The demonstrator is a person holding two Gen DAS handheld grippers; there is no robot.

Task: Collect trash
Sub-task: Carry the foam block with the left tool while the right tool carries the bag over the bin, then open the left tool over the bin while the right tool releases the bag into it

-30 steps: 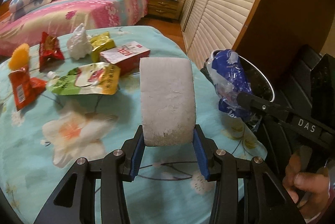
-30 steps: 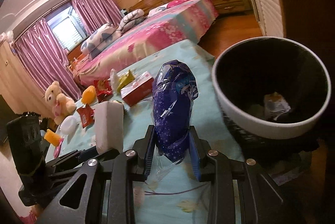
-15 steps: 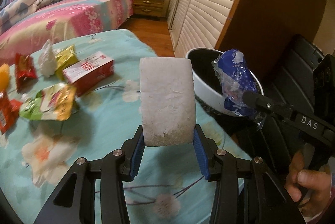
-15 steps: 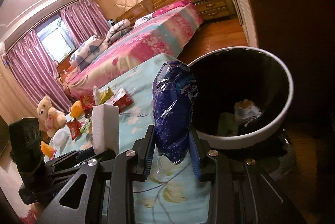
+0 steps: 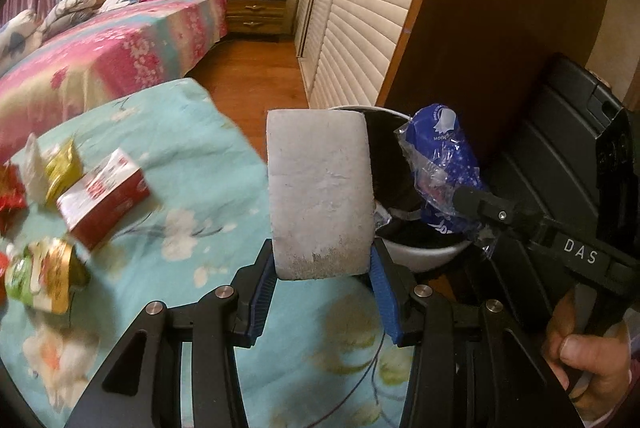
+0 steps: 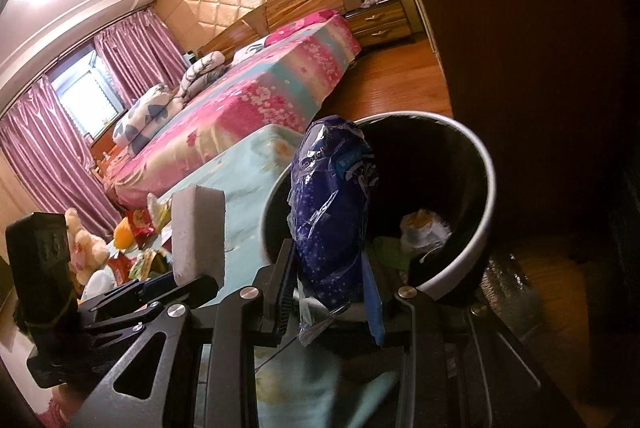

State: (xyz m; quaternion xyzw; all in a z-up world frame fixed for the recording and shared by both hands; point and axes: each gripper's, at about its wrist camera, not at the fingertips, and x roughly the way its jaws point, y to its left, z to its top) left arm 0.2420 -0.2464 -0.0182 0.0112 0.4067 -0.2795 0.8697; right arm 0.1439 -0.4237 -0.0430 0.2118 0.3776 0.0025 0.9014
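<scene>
- We hold two grippers, both tilted downward at the right edge of the table (image 5: 188,148) with the turquoise flowered cloth.
- Our left gripper (image 5: 322,268) is clamped on one white foam block (image 5: 318,188), which stands upright between the blue pads.
- Our right gripper (image 6: 330,292) is squeezed on one blue plastic wrapper (image 6: 332,212), also upright; in the left wrist view a hand (image 5: 588,352) grips its handle at the near right.
- One white-rimmed trash bin (image 6: 486,196) stands just right of the table; the wrapper's top overlaps the bin's left rim, and the block sits just left of the bin.
- Inside the bin we count one crumpled pale piece (image 6: 424,228); anything else there is too dark to tell.
- On the table's left side we see one red-and-white box (image 5: 104,200) and several snack packets (image 5: 44,276), too blurred to count.
</scene>
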